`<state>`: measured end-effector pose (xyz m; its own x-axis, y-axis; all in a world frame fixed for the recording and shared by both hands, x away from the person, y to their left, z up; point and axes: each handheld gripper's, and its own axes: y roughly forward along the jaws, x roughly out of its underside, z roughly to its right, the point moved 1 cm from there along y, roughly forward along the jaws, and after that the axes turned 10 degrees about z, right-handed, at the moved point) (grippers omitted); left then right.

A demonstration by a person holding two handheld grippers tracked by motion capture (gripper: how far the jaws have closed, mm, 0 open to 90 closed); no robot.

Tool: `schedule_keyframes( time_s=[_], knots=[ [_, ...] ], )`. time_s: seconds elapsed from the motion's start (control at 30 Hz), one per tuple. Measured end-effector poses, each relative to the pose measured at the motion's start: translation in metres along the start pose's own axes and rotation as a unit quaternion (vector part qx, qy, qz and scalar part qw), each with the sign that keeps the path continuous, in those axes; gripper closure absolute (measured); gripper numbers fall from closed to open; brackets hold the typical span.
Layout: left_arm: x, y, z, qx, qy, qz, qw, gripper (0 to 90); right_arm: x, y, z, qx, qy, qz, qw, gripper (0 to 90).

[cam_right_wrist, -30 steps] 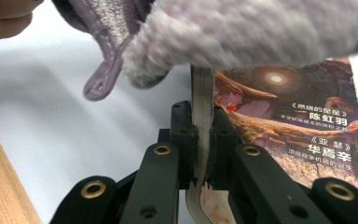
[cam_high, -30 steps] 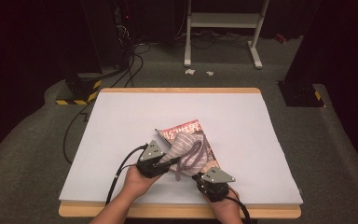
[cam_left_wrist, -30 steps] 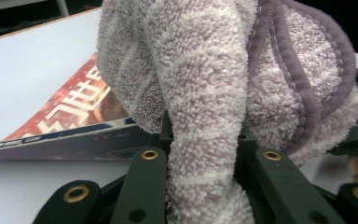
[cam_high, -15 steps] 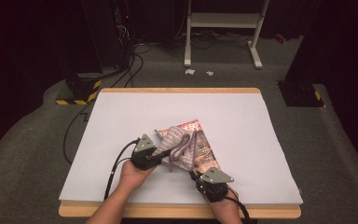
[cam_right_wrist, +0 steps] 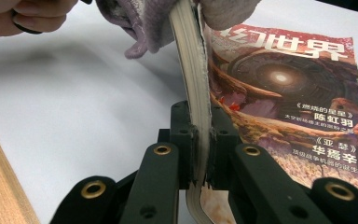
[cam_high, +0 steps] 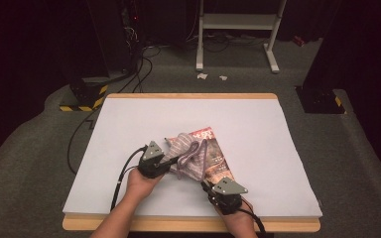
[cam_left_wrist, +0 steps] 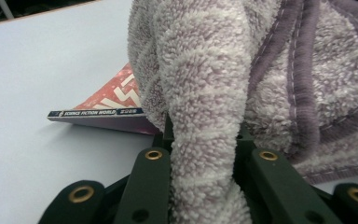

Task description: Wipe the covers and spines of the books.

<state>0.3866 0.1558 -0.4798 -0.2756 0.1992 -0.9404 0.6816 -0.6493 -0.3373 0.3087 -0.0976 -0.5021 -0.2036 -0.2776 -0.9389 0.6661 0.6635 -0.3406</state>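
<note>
The left hand-held gripper [cam_left_wrist: 204,154] pinches a fold of the fluffy lilac striped towel [cam_high: 188,154], which lies on the red-covered paperback magazine [cam_right_wrist: 284,93]; the right hand-held gripper [cam_right_wrist: 200,154] clamps that magazine's edge on the white counter [cam_high: 258,129].

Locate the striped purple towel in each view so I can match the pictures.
High view: the towel lies at table centre, on the magazine, its near fold in the left claw.
Left gripper view: fills the middle and right, pinched between the jaws.
Right gripper view: top edge, draped over the magazine.
Shared landmark: the magazine's red cover.
</note>
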Motion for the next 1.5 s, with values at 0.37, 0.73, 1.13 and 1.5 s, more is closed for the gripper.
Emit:
schedule_keyframes(
  time_s=[0.37,0.73,1.13,1.5],
  knots=[
    [-0.002,-0.010,-0.015,-0.025,-0.019,0.012,0.9994,76.0,-0.001,0.000,-0.001,0.000,-0.005,0.001,1.0000,84.2],
    [-0.015,-0.032,-0.018,-0.030,-0.029,0.047,0.9980,76.1,-0.002,0.000,0.001,0.001,-0.002,0.004,1.0000,84.2],
    [-0.031,-0.052,-0.014,-0.011,-0.042,0.081,0.9957,76.3,-0.002,-0.001,0.002,0.001,0.000,0.006,1.0000,84.2],
    [-0.035,-0.057,-0.013,0.011,-0.062,0.093,0.9937,76.5,-0.003,-0.002,0.002,0.002,0.000,0.007,1.0000,84.2]
  ],
)
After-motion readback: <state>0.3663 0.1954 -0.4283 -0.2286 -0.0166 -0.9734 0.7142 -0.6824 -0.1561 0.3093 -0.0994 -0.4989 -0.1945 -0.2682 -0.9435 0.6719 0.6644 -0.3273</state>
